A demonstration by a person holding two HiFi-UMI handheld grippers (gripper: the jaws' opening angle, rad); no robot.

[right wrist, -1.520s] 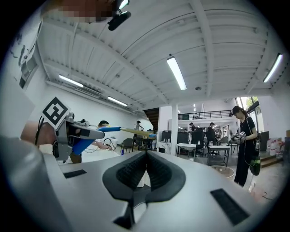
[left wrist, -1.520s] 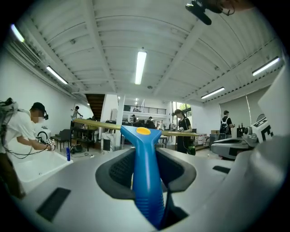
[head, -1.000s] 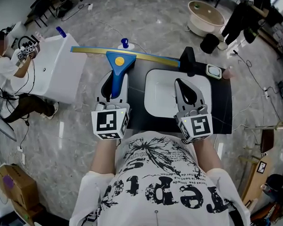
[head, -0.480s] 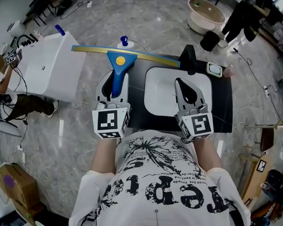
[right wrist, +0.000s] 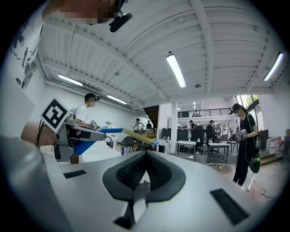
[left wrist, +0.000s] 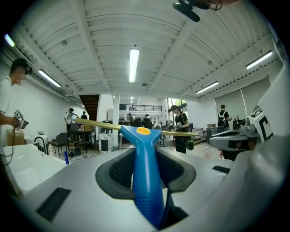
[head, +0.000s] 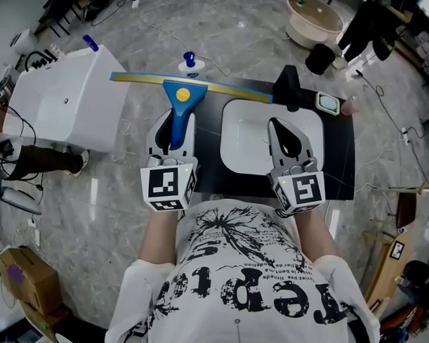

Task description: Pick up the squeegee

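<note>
The squeegee has a blue handle (head: 177,124), a yellow dot and a long gold blade (head: 144,79) set crosswise at its far end. My left gripper (head: 177,122) is shut on the handle, which runs straight out between the jaws in the left gripper view, where the squeegee (left wrist: 144,172) points level into the room. My right gripper (head: 275,125) hangs over the white basin (head: 240,143) with its jaws shut and nothing in them. The right gripper view shows my right gripper (right wrist: 146,155) closed, with the squeegee (right wrist: 131,134) off to its left.
A black table (head: 339,161) carries the white basin, a black object (head: 286,84) and a small white-green device (head: 327,105). A white cabinet (head: 62,109) stands at the left. A blue-capped bottle (head: 189,63) and a round tub (head: 314,19) sit on the floor beyond.
Both grippers and the squeegee keep their places. The person at the far left edge has slipped almost out of the head view.
</note>
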